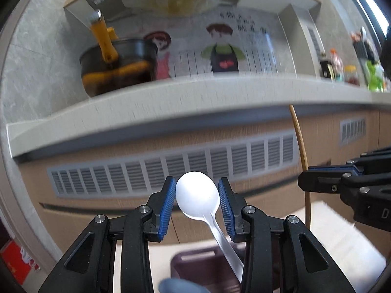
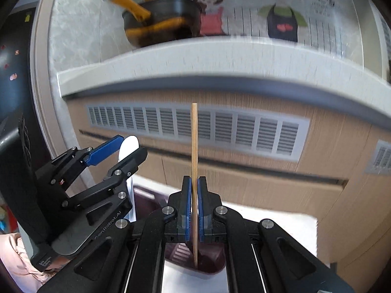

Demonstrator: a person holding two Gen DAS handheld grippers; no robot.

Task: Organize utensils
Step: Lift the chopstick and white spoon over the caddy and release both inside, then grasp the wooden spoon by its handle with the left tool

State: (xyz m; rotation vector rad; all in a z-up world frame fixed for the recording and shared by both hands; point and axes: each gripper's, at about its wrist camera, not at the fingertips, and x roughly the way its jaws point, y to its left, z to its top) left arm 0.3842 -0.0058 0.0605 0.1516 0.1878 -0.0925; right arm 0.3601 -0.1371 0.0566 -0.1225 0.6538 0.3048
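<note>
Holding a white plastic spoon [image 1: 198, 195] by its bowl, the left gripper [image 1: 197, 204] grips narrowly — it could pivot and slip out. The right gripper [image 2: 194, 196], closed tight on a bamboo skewer [image 2: 194, 146], may miss the dark purple utensil holder [image 2: 207, 261] — both views are blurred.

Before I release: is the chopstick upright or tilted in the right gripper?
Upright: the chopstick stands straight up between the right gripper's shut pads.

We see a pale worktop [image 2: 195, 56] carrying a black pot [image 2: 166, 22] with yellow handles at its left; bottles and jars [image 1: 342, 70] stand at its right end. Below, a white surface [image 2: 288, 222] bears a dark purple basket [image 2: 210, 261].
</note>
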